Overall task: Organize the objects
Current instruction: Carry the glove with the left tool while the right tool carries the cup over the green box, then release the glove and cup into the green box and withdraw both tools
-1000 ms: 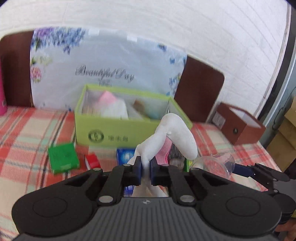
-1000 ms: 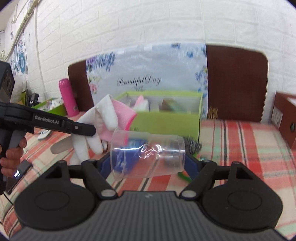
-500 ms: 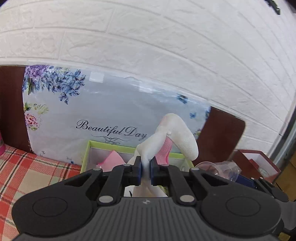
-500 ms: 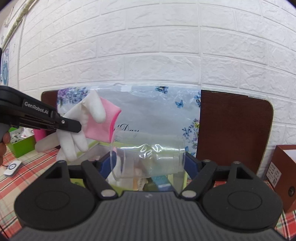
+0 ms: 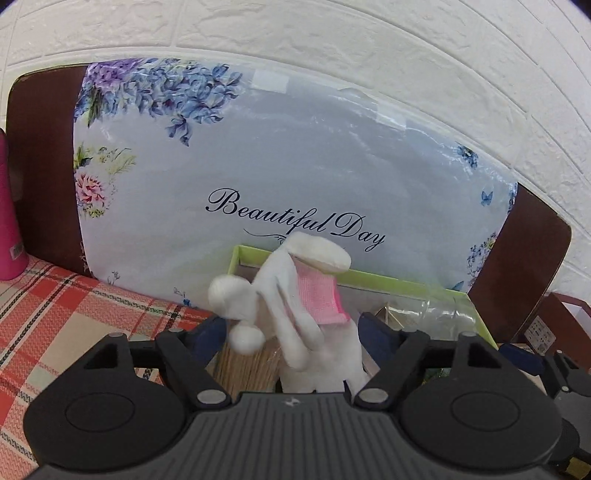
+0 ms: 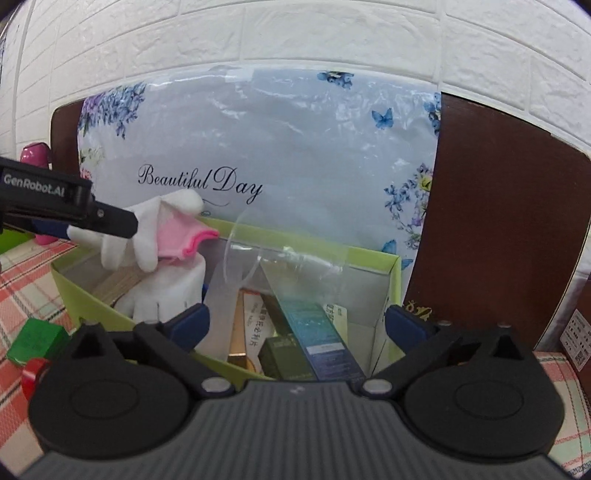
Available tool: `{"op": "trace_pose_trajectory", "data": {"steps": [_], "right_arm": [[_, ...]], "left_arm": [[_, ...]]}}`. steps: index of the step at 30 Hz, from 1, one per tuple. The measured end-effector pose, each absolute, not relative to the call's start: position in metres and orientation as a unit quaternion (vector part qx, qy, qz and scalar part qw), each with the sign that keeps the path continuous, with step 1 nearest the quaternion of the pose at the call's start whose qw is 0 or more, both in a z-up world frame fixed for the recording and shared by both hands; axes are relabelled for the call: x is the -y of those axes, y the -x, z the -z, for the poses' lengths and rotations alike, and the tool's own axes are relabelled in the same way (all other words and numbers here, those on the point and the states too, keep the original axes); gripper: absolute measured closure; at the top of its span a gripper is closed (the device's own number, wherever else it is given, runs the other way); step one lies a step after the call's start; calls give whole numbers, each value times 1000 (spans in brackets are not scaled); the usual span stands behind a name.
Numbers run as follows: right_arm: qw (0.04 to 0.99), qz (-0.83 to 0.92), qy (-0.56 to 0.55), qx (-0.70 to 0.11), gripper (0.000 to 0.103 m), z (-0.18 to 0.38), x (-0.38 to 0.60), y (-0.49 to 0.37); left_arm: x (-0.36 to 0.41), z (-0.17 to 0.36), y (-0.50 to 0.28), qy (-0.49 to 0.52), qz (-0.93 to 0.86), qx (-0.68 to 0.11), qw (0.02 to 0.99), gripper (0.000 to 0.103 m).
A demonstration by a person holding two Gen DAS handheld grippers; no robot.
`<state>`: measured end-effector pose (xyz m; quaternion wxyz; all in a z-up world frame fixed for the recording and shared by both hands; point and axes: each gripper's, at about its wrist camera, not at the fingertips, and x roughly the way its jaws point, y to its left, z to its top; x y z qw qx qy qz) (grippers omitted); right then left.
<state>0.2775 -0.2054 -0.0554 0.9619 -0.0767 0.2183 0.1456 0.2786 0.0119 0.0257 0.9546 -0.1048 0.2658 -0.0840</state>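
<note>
Lower centre, the soft, light glove (image 5: 291,295) drops from the opening left gripper (image 5: 291,332); the right gripper (image 6: 295,317), opening too, frees the slippery, crushable clear cup (image 6: 280,266).

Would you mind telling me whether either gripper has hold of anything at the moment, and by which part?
Nothing is held. The left gripper is opening off the white glove; the right gripper is opening off the clear plastic cup. Both are over the green box.

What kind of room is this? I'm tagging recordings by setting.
Probably a home, perhaps a dining corner: a plaid tablecloth, a white brick-pattern wall, and a green box of household odds and ends.
</note>
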Motion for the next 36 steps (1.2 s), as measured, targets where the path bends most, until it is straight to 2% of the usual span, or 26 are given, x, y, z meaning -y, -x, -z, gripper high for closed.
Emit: {"op": "trace_pose_trajectory", "data": {"steps": [9, 17, 25, 36], "right_arm": [[969, -138, 35, -200, 0, 26, 224, -238], [971, -149, -4, -186, 0, 5, 249, -171], [967, -144, -34, -206, 0, 15, 268, -118], [955, -140, -49, -258, 0, 50, 280, -79]], "left_arm": [[-7, -50, -245, 110, 83, -264, 955, 20], [24, -68, -177, 52, 87, -263, 959, 15], [36, -50, -127, 41, 107, -291, 950, 13], [33, -12, -101, 54, 105, -352, 929, 13]]}}
